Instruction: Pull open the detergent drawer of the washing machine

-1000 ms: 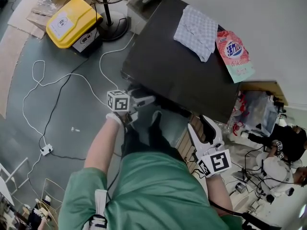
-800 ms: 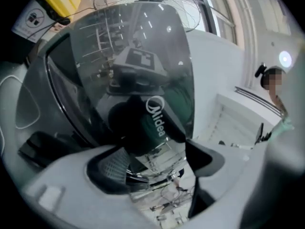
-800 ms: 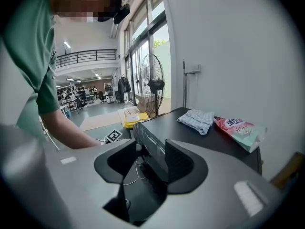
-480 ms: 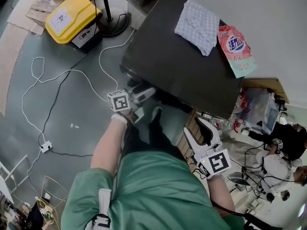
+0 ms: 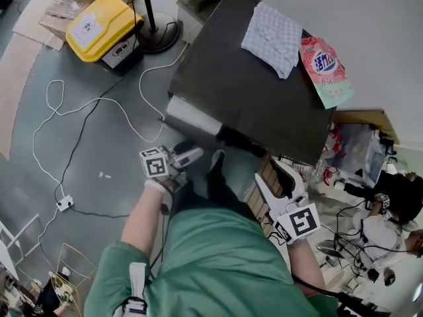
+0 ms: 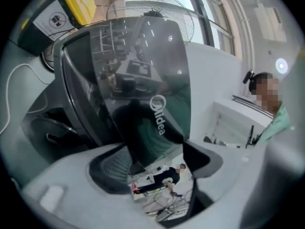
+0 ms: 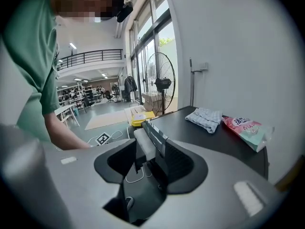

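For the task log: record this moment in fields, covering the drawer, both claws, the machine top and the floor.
detergent drawer: pulled out, projecting from the front of the washing machine
left claw: jaws apart, nothing between them, clear of the drawer, facing the Midea glass door
right claw: jaws apart, empty, beside the machine
machine top: checked cloth; pink detergent bag
floor: yellow-lidded bin; white cable
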`<move>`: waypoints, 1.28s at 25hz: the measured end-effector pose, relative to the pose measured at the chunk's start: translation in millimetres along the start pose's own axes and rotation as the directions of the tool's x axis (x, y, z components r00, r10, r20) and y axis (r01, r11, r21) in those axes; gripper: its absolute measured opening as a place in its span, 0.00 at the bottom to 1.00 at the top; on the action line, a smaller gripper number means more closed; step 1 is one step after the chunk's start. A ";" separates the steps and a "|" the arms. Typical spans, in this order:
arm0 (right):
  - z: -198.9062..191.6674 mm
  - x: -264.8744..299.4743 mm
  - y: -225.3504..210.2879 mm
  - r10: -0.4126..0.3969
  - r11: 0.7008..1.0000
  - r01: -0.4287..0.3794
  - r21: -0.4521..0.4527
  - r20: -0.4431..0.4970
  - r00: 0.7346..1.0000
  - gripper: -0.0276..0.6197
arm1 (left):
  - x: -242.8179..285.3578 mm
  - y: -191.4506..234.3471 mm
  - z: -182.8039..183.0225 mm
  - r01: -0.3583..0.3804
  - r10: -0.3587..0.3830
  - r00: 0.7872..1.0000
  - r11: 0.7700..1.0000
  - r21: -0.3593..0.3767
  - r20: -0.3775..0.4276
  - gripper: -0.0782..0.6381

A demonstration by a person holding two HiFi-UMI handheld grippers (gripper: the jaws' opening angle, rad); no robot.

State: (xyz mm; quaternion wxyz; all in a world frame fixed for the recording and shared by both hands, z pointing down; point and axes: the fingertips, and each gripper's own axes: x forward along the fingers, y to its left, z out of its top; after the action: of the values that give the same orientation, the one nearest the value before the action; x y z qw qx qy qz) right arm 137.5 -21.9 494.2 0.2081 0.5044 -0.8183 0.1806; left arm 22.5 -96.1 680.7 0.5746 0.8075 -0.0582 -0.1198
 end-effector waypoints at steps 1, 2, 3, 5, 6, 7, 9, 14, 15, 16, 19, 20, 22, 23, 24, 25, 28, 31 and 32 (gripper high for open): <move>2.9 1.4 1.8 0.003 1.000 -0.003 -0.005 0.004 1.000 0.33 | -5.9 -2.6 -4.1 0.000 0.000 1.000 1.000 -0.002 -0.006 0.58; 5.4 2.6 4.2 0.007 1.000 -0.007 -0.011 0.007 1.000 0.33 | -12.0 -5.5 -8.0 0.000 0.000 1.000 1.000 -0.004 -0.009 0.58; 7.4 3.7 6.7 0.011 1.000 -0.011 -0.017 0.008 1.000 0.33 | -18.0 -8.4 -12.1 0.000 0.000 1.000 1.000 -0.005 -0.012 0.58; 9.8 5.6 10.7 0.020 0.999 -0.020 -0.029 0.006 1.000 0.33 | -29.6 -13.4 -20.6 -0.002 0.002 1.000 1.000 -0.005 -0.020 0.58; 10.3 6.4 12.2 0.026 0.999 -0.025 -0.034 0.005 1.000 0.33 | -34.8 -15.5 -24.9 -0.005 0.005 1.000 1.000 -0.004 -0.023 0.58; 10.7 7.1 13.6 0.031 0.999 -0.031 -0.038 0.004 0.999 0.33 | -39.6 -17.3 -29.3 -0.007 0.007 1.000 1.000 -0.004 -0.027 0.58; 11.8 8.8 16.8 0.044 0.998 -0.044 -0.047 0.003 0.999 0.33 | -48.1 -20.7 -37.3 -0.012 0.011 0.999 1.000 -0.005 -0.031 0.58; 20.9 17.5 26.5 0.079 0.995 -0.078 -0.069 0.018 0.997 0.33 | -60.8 -20.7 -46.9 -0.073 0.074 0.996 0.997 0.009 -0.059 0.60; 23.5 19.1 29.1 0.085 0.994 -0.083 -0.073 0.023 0.996 0.33 | -63.2 -19.0 -49.0 -0.103 0.104 0.991 0.994 0.025 -0.081 0.61; 26.0 20.7 31.8 0.090 0.993 -0.088 -0.077 0.027 0.996 0.33 | -65.9 -17.3 -52.2 -0.135 0.140 0.984 0.989 0.053 -0.113 0.61; 33.3 24.5 35.7 0.103 0.991 -0.100 -0.084 0.043 0.994 0.33 | -73.2 -18.3 -62.8 -0.209 0.242 0.947 0.964 0.166 -0.212 0.63; 35.7 25.2 35.2 0.106 0.991 -0.101 -0.085 0.051 0.993 0.33 | -75.6 -21.0 -64.5 -0.220 0.262 0.937 0.956 0.193 -0.231 0.63; 39.7 26.1 31.6 0.107 0.991 -0.101 -0.083 0.067 0.992 0.33 | -81.2 -28.9 -63.5 -0.233 0.285 0.929 0.946 0.226 -0.237 0.60; 41.3 26.4 28.9 0.105 0.992 -0.099 -0.081 0.073 0.992 0.33 | -84.6 -33.7 -60.2 -0.242 0.293 0.930 0.942 0.232 -0.222 0.55; 42.8 26.4 26.4 0.102 0.992 -0.096 -0.077 0.080 0.992 0.33 | -88.5 -38.7 -55.5 -0.255 0.303 0.932 0.938 0.234 -0.201 0.54; 44.3 26.2 24.1 0.099 0.993 -0.093 -0.073 0.087 0.991 0.33 | -92.7 -44.1 -50.2 -0.271 0.317 0.932 0.932 0.241 -0.178 0.53; 49.5 26.2 17.5 0.090 0.995 -0.085 -0.053 0.108 0.990 0.33 | -100.9 -67.8 -31.6 -0.315 0.363 0.924 0.901 0.298 -0.121 0.49; 54.2 27.3 10.6 0.076 0.996 -0.070 -0.055 0.126 0.989 0.33 | -97.0 -98.1 -4.6 -0.350 0.397 0.917 0.856 0.380 -0.049 0.45; 56.0 27.7 9.1 0.071 0.996 -0.063 -0.065 0.132 0.989 0.33 | -93.2 -109.0 6.2 -0.357 0.398 0.917 0.841 0.406 -0.018 0.44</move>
State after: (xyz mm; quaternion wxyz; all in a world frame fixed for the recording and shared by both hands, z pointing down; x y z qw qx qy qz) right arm 109.3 -67.1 460.4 0.1618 0.4813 -0.8519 0.1284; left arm -73.7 -43.9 587.9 0.4145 0.8840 -0.2100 0.0511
